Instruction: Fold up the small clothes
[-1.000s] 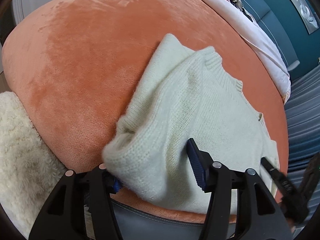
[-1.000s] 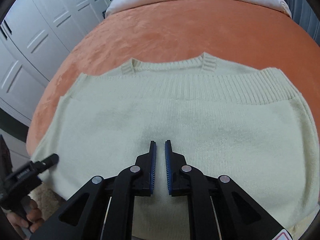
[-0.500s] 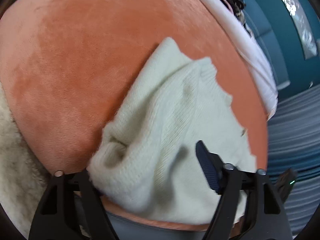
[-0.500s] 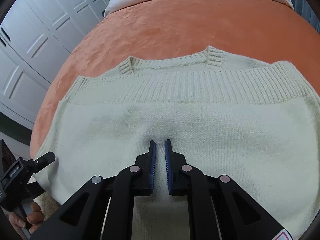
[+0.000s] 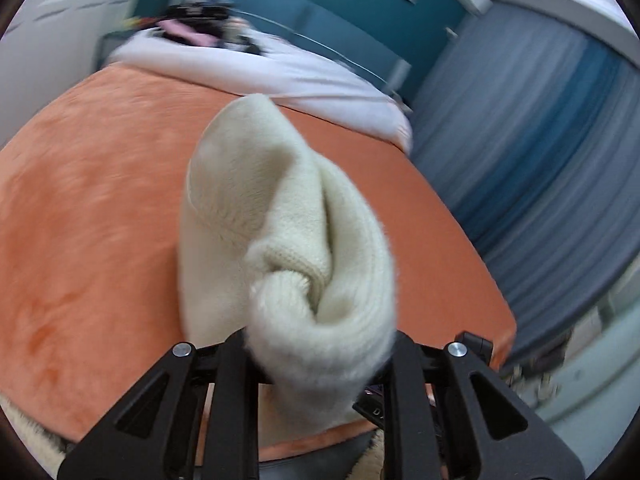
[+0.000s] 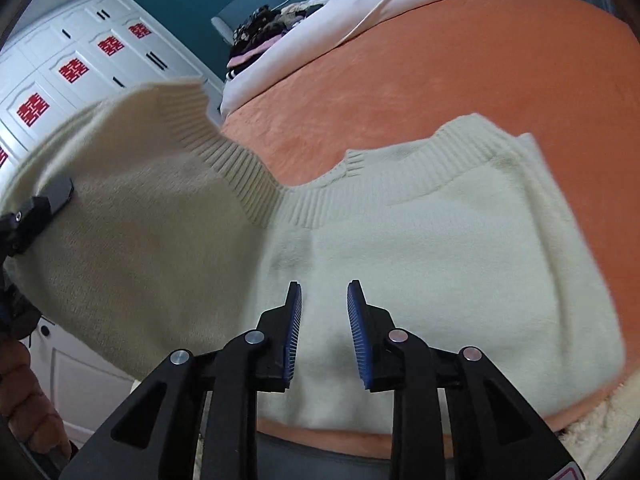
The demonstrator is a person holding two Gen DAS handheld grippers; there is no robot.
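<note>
A cream knit sweater lies on the orange blanket of a bed. My left gripper is shut on the sweater's left side and holds it raised off the bed; the bunched knit hides its fingertips. In the right wrist view that lifted part stands up at the left, with a left gripper finger on it. My right gripper is open just above the flat part of the sweater, holding nothing.
White bedding and a pile of dark clothes lie at the bed's far end. White wardrobe doors stand on the left, grey-blue curtains on the right. A fluffy cream rug lies at the bed's near edge.
My left gripper closed on the sweater's left side and lifted it up off the bed. My right gripper opened from nearly shut and stayed over the sweater's middle.
</note>
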